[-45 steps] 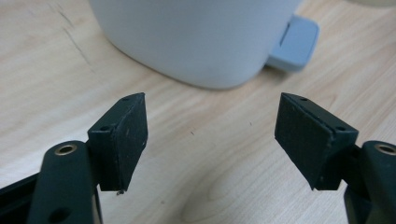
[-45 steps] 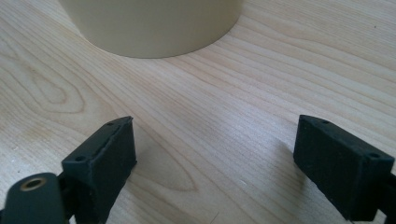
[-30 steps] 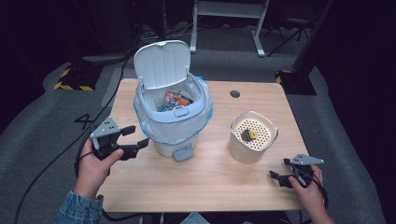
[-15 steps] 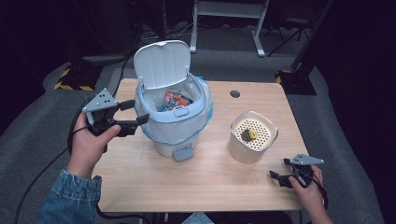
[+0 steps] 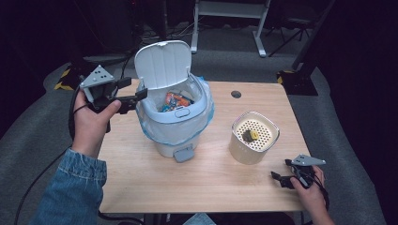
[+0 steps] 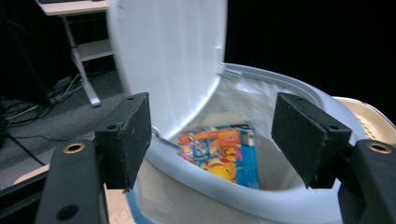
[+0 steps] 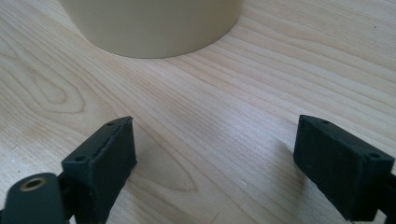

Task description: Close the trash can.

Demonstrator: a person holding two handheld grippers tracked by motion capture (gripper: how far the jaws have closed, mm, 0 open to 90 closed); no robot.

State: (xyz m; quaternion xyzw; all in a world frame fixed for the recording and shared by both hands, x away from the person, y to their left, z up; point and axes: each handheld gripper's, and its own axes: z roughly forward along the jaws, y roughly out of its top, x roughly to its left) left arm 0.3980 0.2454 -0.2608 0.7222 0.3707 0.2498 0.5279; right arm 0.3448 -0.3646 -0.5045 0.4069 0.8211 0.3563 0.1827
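Observation:
A pale blue pedal bin (image 5: 176,126) with a plastic liner stands mid-table, its white lid (image 5: 164,65) raised. Colourful snack wrappers (image 5: 173,101) lie inside. My left gripper (image 5: 133,89) hovers at the bin's left rim, just below the lid's edge, open and holding nothing. In the left gripper view the gripper (image 6: 219,135) frames the lid (image 6: 168,60) and an orange-and-blue packet (image 6: 219,154) in the bin. My right gripper (image 5: 278,179) rests low at the table's front right, open and holding nothing. In the right gripper view the gripper (image 7: 215,154) faces the base of a cream container (image 7: 154,23).
The cream container (image 5: 253,138) has a perforated top with a small yellow and dark item (image 5: 250,136) on it. The bin's foot pedal (image 5: 184,153) sticks out toward me. A dark round hole (image 5: 236,94) marks the wooden table (image 5: 141,183) at the back.
My left gripper has risen and moved away from me, from beside the bin's lower wall up to its rim near the lid. The right gripper has stayed put.

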